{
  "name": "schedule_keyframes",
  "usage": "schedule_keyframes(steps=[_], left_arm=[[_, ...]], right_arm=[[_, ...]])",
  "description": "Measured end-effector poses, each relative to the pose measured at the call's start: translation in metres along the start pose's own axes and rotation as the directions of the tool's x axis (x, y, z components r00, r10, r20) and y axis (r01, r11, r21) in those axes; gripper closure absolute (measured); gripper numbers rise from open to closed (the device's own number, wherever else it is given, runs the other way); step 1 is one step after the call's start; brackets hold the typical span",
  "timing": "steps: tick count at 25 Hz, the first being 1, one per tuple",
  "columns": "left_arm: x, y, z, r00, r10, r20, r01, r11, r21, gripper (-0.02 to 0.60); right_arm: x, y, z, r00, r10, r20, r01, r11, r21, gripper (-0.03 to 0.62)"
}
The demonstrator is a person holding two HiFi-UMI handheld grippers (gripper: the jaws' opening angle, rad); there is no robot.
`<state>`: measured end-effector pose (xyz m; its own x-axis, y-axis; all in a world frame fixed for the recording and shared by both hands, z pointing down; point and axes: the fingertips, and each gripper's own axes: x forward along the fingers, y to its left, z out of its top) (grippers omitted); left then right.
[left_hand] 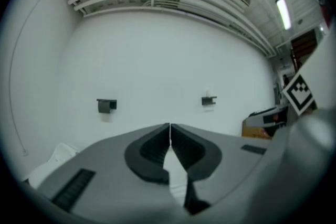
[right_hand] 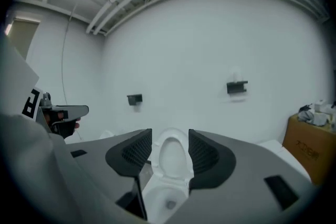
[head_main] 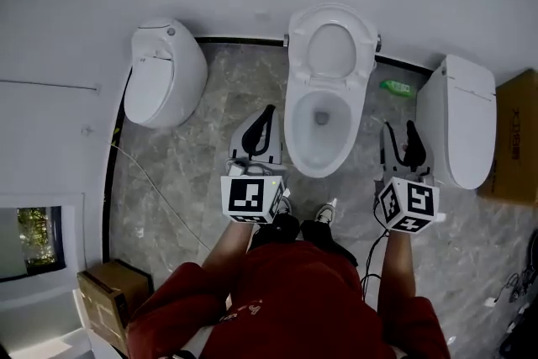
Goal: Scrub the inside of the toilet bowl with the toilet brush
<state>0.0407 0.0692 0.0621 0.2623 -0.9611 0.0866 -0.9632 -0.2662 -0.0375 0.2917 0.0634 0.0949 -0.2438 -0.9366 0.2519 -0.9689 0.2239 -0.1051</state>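
The open white toilet [head_main: 329, 67] stands against the wall with its lid raised, and water lies in its bowl [head_main: 319, 126]. My left gripper [head_main: 268, 110] hangs just left of the bowl; its jaws are shut tip to tip [left_hand: 169, 126] with nothing between them. On the bowl's right side is my right gripper [head_main: 400, 130], open and empty. In the right gripper view the toilet [right_hand: 170, 165] shows through the gap of that gripper [right_hand: 170, 135]. No toilet brush appears in any view.
Closed white toilets stand to the left [head_main: 164, 71] and right [head_main: 461, 118]. A green bottle [head_main: 397, 87] lies on the floor by the wall. Cardboard boxes sit at far right [head_main: 517, 139] and lower left [head_main: 105, 303]. A thin cable [head_main: 160, 193] crosses the marble floor.
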Motion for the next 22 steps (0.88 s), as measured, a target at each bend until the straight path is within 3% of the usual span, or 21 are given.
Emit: schedule_keyframes(steps=[4, 6, 11, 15, 22], left_arm=[[-0.008, 0.001, 0.056, 0.994, -0.017, 0.106, 0.009, 0.997, 0.076, 0.584], [-0.014, 0.005, 0.079, 0.988, -0.025, 0.15, 0.01, 0.995, 0.097, 0.584], [-0.036, 0.014, 0.108, 0.991, -0.024, 0.134, 0.01, 0.995, 0.103, 0.584], [-0.038, 0.019, 0.125, 0.983, -0.024, 0.18, 0.004, 0.994, 0.111, 0.584], [-0.043, 0.025, 0.135, 0.981, -0.032, 0.193, 0.009, 0.993, 0.117, 0.584]], right_arm=[[-0.032, 0.009, 0.073, 0.984, -0.044, 0.173, 0.045, 0.999, -0.003, 0.416], [-0.042, 0.014, 0.099, 0.971, -0.074, 0.229, 0.08, 0.997, -0.019, 0.472], [-0.06, 0.032, 0.142, 0.94, -0.089, 0.329, 0.109, 0.993, -0.043, 0.584], [-0.062, 0.04, 0.156, 0.922, -0.091, 0.376, 0.132, 0.988, -0.085, 0.594], [-0.057, 0.055, 0.165, 0.919, -0.067, 0.389, 0.111, 0.99, -0.091, 0.594]])
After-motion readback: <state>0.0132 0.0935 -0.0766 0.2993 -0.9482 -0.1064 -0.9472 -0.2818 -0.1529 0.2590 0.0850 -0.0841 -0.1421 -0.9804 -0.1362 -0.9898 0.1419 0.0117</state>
